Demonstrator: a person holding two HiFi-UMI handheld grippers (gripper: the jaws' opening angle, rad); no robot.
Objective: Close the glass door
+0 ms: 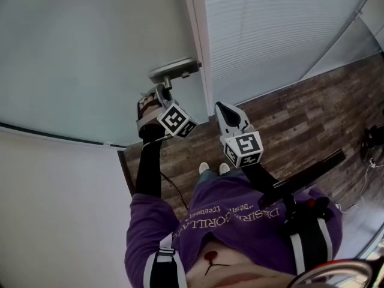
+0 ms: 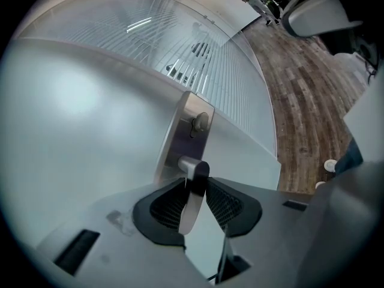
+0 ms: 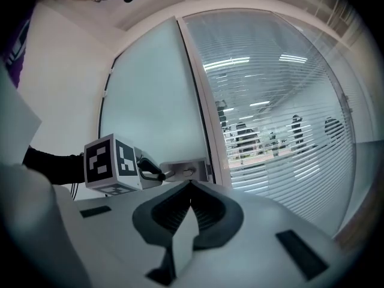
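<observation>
Frosted glass makes up the door [image 1: 90, 53], and its lever handle [image 2: 195, 171] sticks out of a metal lock plate [image 2: 191, 128] set at the door's free edge. We have the left gripper [image 2: 193, 192] pinching that handle, with both ribbed pads pressed on the lever's flanks. Just beyond the handle, on the lock-plate side, runs a white frame post [image 1: 197, 29]. The door's edge lies close along it, but we cannot tell whether it is fully home. Past the post from the handle is a glass pane with slatted blinds [image 1: 282, 29]. On the opposite side, well away from the handle, a dark strip [image 1: 60, 135] marks the door's other edge where it meets a white wall [image 1: 54, 209].

Our right gripper [image 3: 191, 186] hangs near the handle on the blinds side, with its jaws pressed together on nothing and touching neither door nor post. Below the handle, the wood plank floor [image 1: 300, 125] lies open along the foot of the blinds. Only our shoes [image 1: 213, 168] stand on it, near the handle, and some dark cables [image 1: 372, 143] lie far off.
</observation>
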